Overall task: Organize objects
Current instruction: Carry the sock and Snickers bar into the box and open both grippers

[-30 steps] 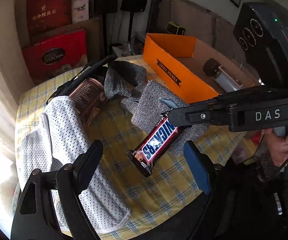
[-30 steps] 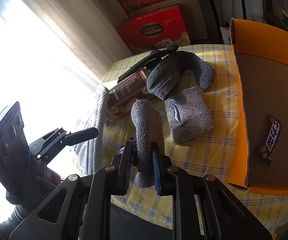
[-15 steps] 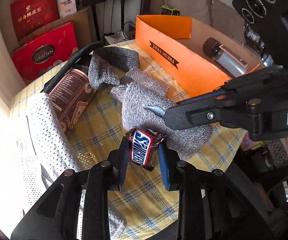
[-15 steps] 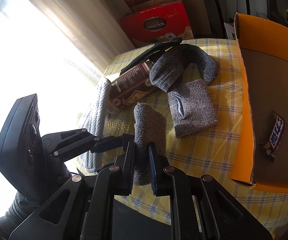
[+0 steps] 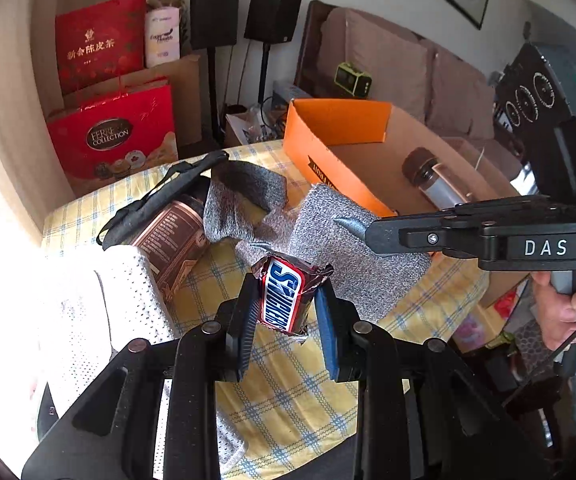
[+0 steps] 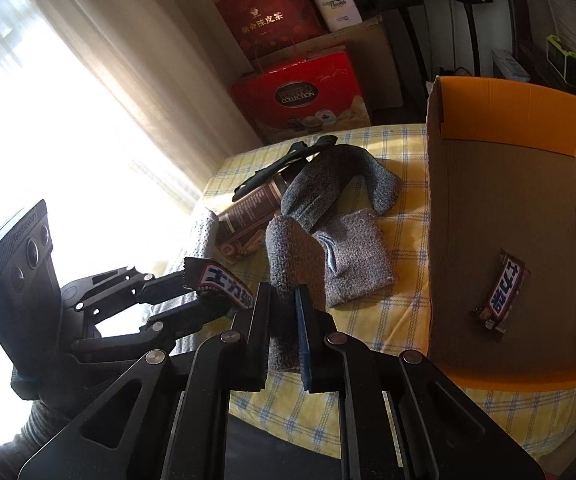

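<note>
Sunny room, yellow checked counter point(image 5: 288, 380) cluttered with stuff. A second ago your left gripper point(image 5: 288, 312) gaped over the Snickers bar point(image 5: 283, 296); now its jaws clench it, lifted and box-ready. Right gripper point(image 6: 281, 320) jaws pinch the grey sock point(image 6: 292, 264). Only the right view shows another Snickers point(image 6: 502, 294) inside the orange box point(image 6: 508, 120).

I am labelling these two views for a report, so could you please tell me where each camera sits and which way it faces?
Left wrist: on the left gripper, looking down over its jaws, shut on a Snickers bar, toward the orange box; a hand shows.
Right wrist: on the right gripper, looking down over its jaws, shut on a grey sock; a sleeve shows.
Shared: the checked tablecloth, box, sock, both grippers.
</note>
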### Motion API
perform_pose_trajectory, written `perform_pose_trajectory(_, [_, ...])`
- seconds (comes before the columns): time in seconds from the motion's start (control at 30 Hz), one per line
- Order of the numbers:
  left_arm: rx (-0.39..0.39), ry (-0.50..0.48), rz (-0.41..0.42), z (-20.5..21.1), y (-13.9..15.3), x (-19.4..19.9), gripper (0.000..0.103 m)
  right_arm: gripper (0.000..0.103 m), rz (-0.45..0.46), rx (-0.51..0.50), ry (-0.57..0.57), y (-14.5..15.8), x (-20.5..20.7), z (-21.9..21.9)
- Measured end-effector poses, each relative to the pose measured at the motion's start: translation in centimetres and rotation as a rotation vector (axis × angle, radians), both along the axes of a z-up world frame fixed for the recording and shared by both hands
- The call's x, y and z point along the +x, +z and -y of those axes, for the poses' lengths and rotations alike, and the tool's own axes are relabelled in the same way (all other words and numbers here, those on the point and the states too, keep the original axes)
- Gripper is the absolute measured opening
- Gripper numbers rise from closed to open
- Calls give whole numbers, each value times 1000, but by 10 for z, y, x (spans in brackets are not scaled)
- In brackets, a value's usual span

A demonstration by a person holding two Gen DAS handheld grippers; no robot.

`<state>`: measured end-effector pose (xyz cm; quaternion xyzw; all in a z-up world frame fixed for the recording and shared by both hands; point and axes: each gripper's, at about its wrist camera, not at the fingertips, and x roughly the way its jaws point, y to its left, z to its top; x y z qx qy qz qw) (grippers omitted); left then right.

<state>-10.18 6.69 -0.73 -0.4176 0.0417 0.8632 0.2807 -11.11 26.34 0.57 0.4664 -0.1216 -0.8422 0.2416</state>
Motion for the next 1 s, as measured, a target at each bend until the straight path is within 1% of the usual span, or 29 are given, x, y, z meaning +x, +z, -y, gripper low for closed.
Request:
perform_pose_trajectory(0.17, [64,-9,14,-12,22,-9,26,10,-54,-15,-55,28,0,-25])
perform_pose_trajectory(0.37, [77,-57,-12,-47,40,-10,26,10,-95,-14,-149,53,2,-68])
perform_pose_trajectory(0.5, [77,-93,-22,-78,48,-11,26,10,-106,-2,-219,56,5,-97])
perform_pose_trajectory(0.63, [56,-116,-27,-111,54,-15,26,10,-95,16,-297,45,7,-129])
perform_pose_trajectory(0.77, [17,-129,5,-142,51,-25,26,10,-61,25,-364,23,5,-152])
perform_pose_trajectory(0.87, [-31,-133,28,-165,43,-32,26,10,-33,42,-401,6,4,-165])
perform_pose_trajectory(1.0, [-101,-140,59,-190,23,-39,26,10,-4,58,-429,-13,0,-173])
